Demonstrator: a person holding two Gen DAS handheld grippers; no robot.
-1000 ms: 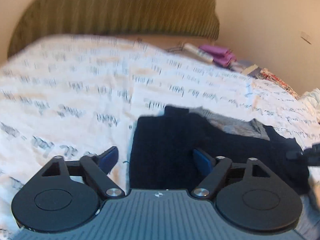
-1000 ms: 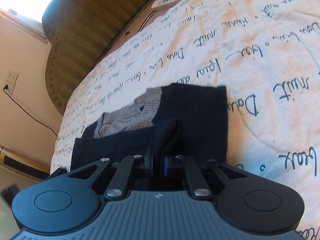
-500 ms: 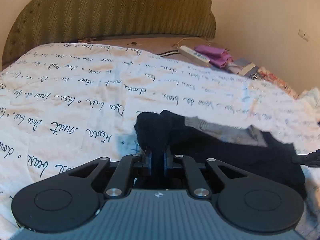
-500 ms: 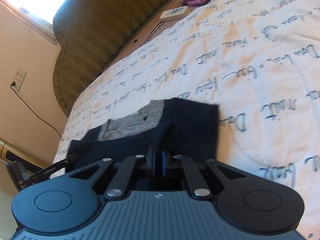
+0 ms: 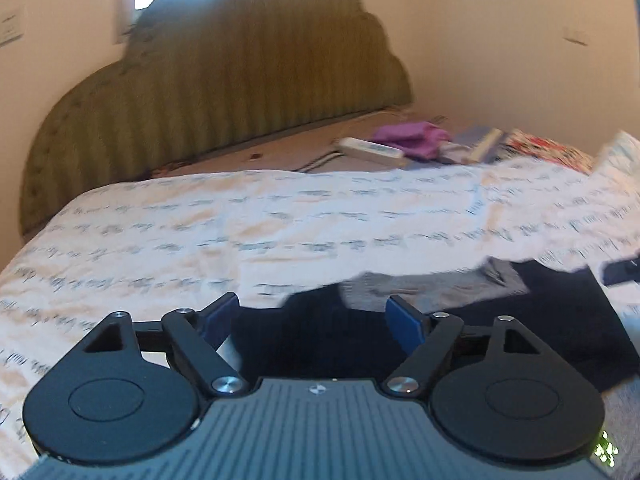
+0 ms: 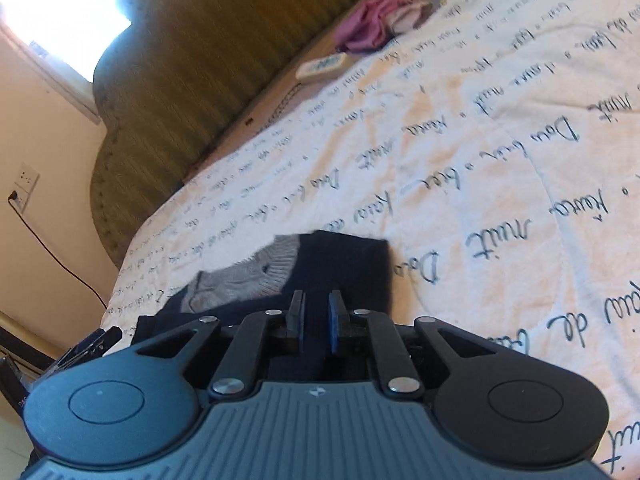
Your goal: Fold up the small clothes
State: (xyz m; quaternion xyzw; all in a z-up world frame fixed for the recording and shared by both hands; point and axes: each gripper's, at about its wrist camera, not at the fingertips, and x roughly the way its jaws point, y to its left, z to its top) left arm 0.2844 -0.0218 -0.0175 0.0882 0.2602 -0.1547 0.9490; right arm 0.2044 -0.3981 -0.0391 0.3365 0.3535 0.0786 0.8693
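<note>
Our left gripper (image 5: 312,304) has just been opening; its jaws stand wide apart, with the sweater's (image 5: 540,308) edge below them but no pad pressing it. If we swing away low, a finger could snag the knit and drag the fold open. On the right, the right gripper (image 6: 316,308) has just eased open to a narrow gap; we cannot tell whether cloth is pinched there. Lifting with a caught thread would, we judge, pull the layers askew.

The sweater lies on the bedspread (image 5: 240,220) as a flat, roughly rectangular, dark navy ribbed knit, soft and limp, with a grey ribbed collar (image 6: 260,268) showing. The bedspread is quilted white cloth printed with script, lightly puckered.
</note>
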